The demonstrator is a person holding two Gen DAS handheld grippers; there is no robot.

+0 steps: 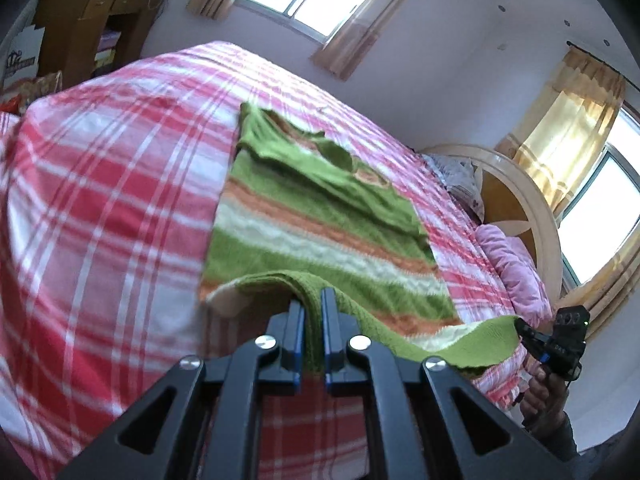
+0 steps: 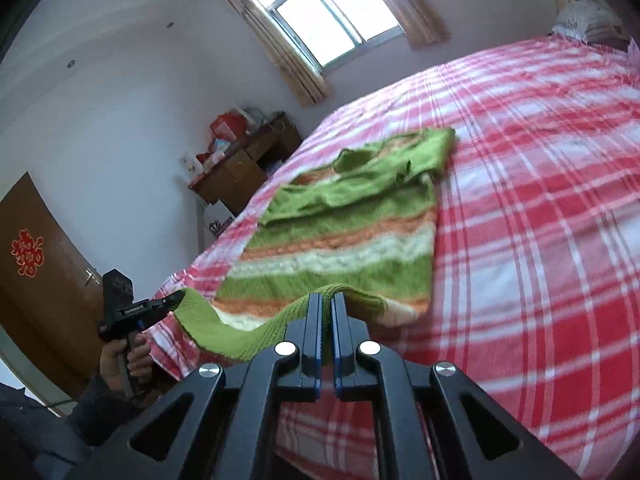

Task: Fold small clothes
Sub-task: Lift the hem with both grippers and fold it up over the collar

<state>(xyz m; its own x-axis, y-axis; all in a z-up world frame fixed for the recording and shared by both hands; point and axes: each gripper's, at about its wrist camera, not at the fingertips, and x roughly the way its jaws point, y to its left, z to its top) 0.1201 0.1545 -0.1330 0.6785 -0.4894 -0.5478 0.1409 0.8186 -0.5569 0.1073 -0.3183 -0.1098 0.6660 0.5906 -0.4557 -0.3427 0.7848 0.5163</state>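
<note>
pinching the striped sweater's (image 1: 320, 236) green hem, left gripper (image 1: 312, 300) and right gripper (image 2: 327, 300).

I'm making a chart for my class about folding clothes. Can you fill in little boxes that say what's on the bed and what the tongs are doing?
garment: green, orange and white striped knitted sweater, sleeves folded over its front
surface: bed with red and white checked sheet
left tongs: shut on the sweater's green bottom hem
right tongs: shut on the same hem, at the other corner
hem: lifted off the bed, sagging between both tongs
upper part of sweater: lying flat on the sheet
fold across the middle: not yet done
</note>
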